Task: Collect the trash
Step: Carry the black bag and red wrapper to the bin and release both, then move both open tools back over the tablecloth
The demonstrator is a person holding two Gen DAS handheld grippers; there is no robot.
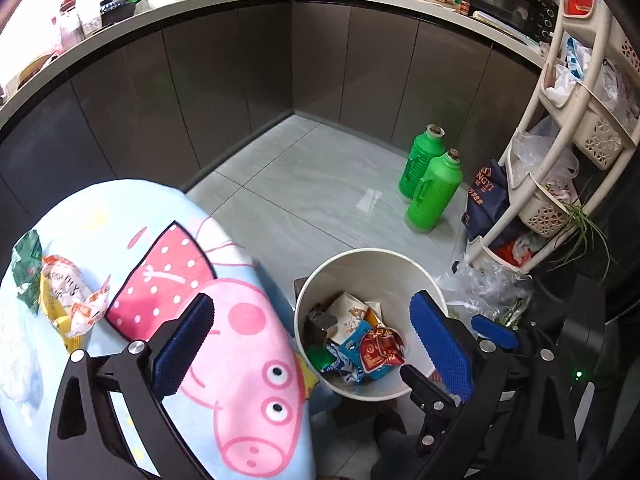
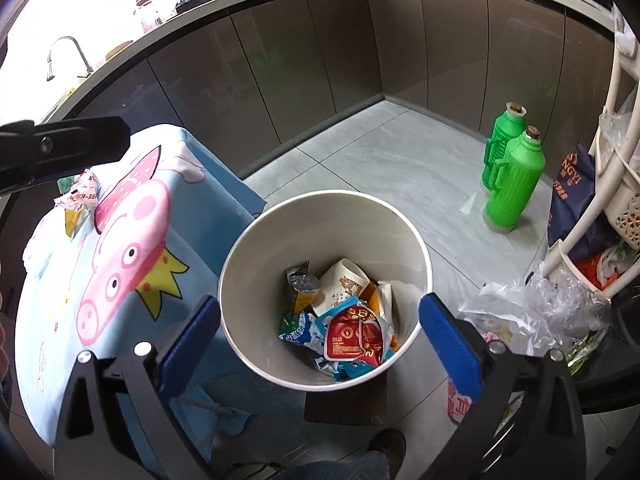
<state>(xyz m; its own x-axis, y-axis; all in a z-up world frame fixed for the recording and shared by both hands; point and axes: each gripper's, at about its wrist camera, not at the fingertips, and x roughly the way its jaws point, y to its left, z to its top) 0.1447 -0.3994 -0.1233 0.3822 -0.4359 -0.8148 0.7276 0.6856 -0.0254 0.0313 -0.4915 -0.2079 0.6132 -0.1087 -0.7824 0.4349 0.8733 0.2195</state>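
Partly done: white bin (image 2: 324, 216) already holds several wrappers (image 2: 352, 336); both left gripper (image 1: 316, 340) and right gripper (image 2: 320, 332) spread wide, empty; crumpled wrappers (image 1: 66, 300) left on tablecloth (image 1: 240, 380) at nine o'clock, perhaps three

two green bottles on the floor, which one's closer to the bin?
The front green bottle, standing nearer the white bin. The other green bottle stands behind it, partly hidden, closer to the cabinets.
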